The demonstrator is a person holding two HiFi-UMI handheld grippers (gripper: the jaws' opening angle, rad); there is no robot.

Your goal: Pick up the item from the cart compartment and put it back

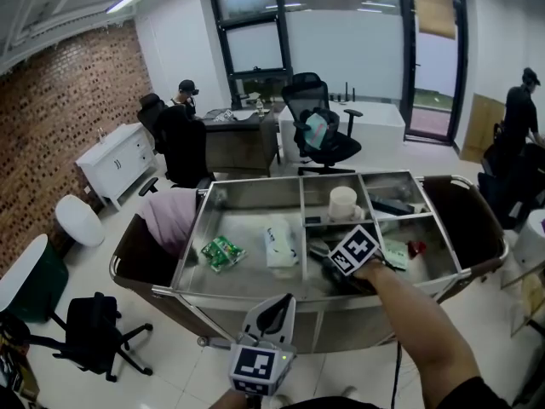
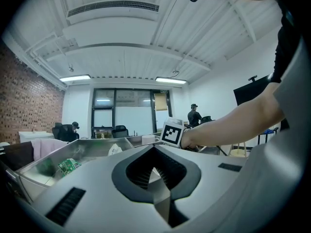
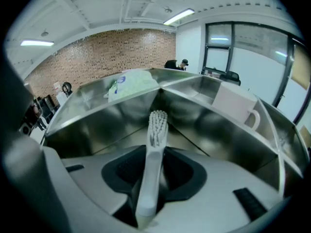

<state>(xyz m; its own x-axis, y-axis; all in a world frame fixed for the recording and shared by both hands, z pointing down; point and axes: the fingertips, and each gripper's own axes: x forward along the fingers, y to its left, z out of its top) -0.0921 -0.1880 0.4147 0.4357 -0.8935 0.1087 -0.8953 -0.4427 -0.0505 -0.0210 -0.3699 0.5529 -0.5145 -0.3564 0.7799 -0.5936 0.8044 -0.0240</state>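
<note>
Head view, L to R. Brick wall [image 1: 51, 100] upper left, white cabinet [image 1: 115, 160] against it. Black office chair [image 1: 98, 331] lower left on pale glossy tile floor [image 1: 170, 365]. Person in cap [image 1: 185, 92] sat at dark desk, upper-centre-left; glass doors & windows [image 1: 341, 32] across the top.

Steel cart [image 1: 255, 290] filled mid-frame, its tray split by dividers. Pink cloth [image 1: 170, 216] was draped over its left end. Big left compartment held a green packet [image 1: 222, 251] and a white packet [image 1: 280, 244], apart from each other.

Left gripper [image 2: 156, 171] sat bottom centre, off the cart's near edge, jaws closed together w/ nothing between.

White mug [image 1: 343, 203] stood in the upper-mid compartment. Right gripper [image 3: 154, 166] was down in the centre-right compartment just below the mug's, jaws clamped on a white toothbrush [image 3: 156, 130]. In the right gripper view the handle ran along the jaws, w/ the bristle end poking out past the tips over bare steel and the mug behind a divider at upper right.

Second person [image 1: 519, 109] stood at far right by a doorway.
</note>
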